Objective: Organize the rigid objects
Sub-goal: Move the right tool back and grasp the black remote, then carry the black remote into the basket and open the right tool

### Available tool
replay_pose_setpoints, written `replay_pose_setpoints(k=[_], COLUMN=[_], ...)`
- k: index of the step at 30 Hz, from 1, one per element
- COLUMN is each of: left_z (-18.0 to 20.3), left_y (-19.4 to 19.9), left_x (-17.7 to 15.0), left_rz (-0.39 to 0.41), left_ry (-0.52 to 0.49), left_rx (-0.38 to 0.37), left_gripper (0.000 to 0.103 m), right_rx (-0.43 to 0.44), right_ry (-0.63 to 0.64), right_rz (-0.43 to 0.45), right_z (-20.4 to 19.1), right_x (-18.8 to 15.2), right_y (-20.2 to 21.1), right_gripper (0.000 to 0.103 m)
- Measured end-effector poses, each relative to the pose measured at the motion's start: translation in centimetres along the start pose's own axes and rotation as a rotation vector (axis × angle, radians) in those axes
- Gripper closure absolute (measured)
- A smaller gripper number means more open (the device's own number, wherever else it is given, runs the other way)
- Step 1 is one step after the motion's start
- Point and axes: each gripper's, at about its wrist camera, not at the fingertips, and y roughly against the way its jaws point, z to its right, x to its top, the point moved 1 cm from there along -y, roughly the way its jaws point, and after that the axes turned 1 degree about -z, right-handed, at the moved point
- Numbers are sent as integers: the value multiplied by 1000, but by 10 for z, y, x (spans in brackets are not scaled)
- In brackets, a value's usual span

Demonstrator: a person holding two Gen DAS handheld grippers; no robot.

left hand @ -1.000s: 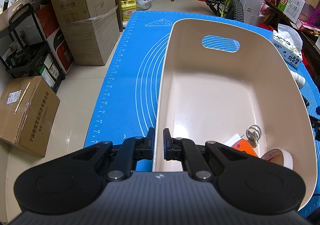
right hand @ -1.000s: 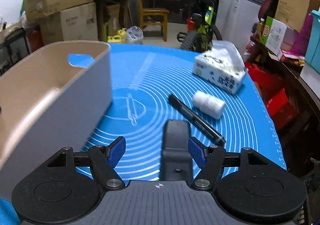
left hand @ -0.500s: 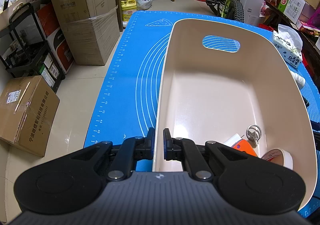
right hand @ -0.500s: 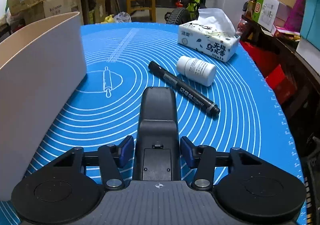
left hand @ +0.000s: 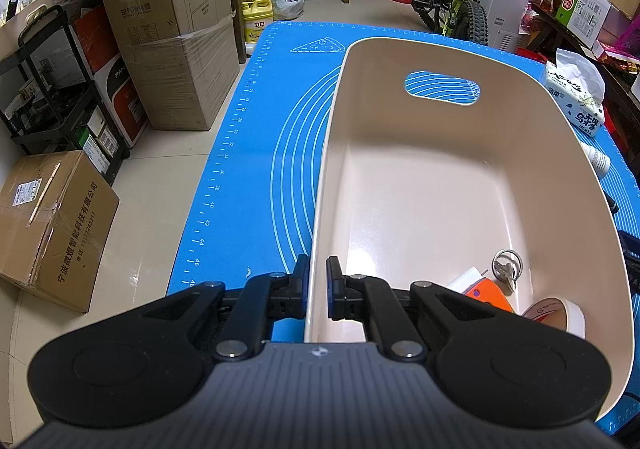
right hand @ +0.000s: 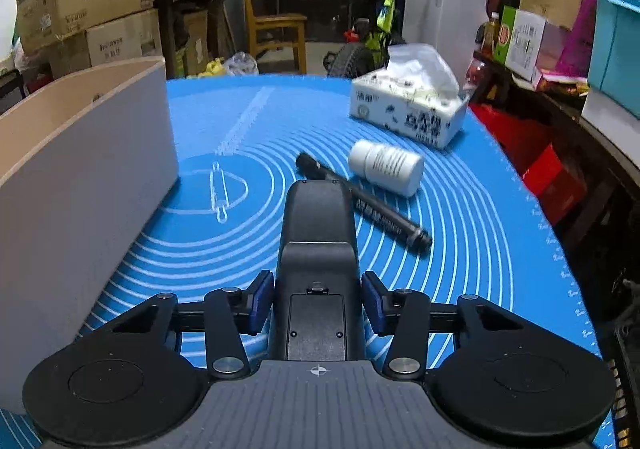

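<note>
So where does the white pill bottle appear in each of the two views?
Left wrist view: the white pill bottle shows at the far right edge, lying on the blue mat just past the beige bin, partly hidden by its rim.
Right wrist view: the bottle lies on its side right of centre, beside the black marker.
Shared landmark: the tissue pack, just beyond the bottle in both.

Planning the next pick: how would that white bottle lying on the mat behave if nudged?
The white bottle lies on its round side, so it would probably roll. It looks like stiff plastic, likely light. The black marker close beside it might stop it rolling that way.
</note>
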Motion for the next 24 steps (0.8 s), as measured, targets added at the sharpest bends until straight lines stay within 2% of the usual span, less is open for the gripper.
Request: replay_pose_setpoints(k=[8, 16, 24], left_z=[-1, -1, -2], left_y=[0, 0, -1], left_x=[0, -1, -1], left_rz=[0, 0, 0], left_ry=[-1, -4, -7], left_rx=[1, 1, 4], left_gripper=[94, 95, 94], right_rx=[31, 117, 213], right_ry=[6, 51, 111], right_rz=[98, 218, 261], right_z=[-10, -43, -83], right_x=[21, 51, 74], right_y=[27, 65, 81], right_gripper=[50, 50, 50])
